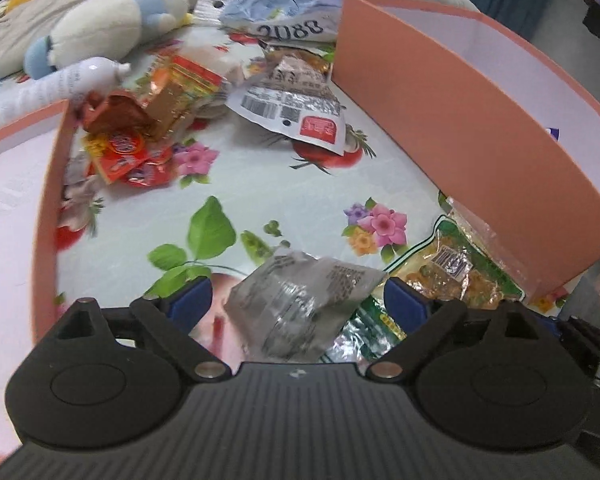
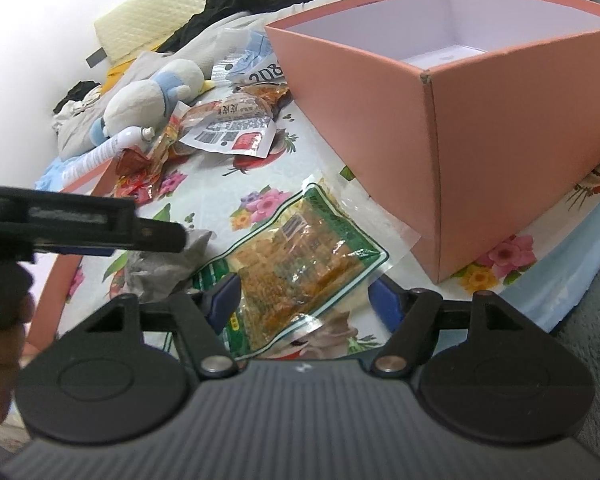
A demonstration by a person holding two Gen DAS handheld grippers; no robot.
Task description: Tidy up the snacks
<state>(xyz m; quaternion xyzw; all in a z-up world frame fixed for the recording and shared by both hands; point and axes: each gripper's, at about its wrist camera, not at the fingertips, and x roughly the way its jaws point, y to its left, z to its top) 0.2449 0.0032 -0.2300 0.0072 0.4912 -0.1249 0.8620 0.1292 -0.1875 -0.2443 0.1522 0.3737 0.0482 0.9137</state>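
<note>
The left gripper (image 1: 298, 298) hangs over the flowered cloth (image 1: 260, 184) with its blue fingers (image 1: 190, 302) spread wide, and a crumpled grey packet (image 1: 300, 304) lies loose between them, touched by neither pad as far as the view shows. To the left of this gripper runs the curved pink wall of a box lid (image 1: 46, 216); ahead and to its left sit red and orange snack packets (image 1: 124, 152), a gold wrapper (image 1: 172, 100), a white tube (image 1: 72, 80) and a white and blue plush toy (image 1: 104, 20). Straight ahead lies a white packet with a barcode and red label (image 1: 296, 108), and beyond it a pale blue bag with printed digits (image 1: 284, 4). Just right of the fingers lies a green-edged packet of brown snacks (image 1: 456, 272), its far edge against the tall pink box (image 1: 452, 120) that stands to the right. The right gripper (image 2: 304, 296) also stands with its fingers (image 2: 224, 300) apart, the same green-edged packet (image 2: 300, 264) lying flat between and ahead of them; whether either pad touches it is unclear. To its left the other gripper's black finger (image 2: 100, 228) reaches over the grey packet (image 2: 168, 264), with part of a hand (image 2: 0, 320) at the frame edge. To the right, the pink box (image 2: 500, 160) stands open.
</note>
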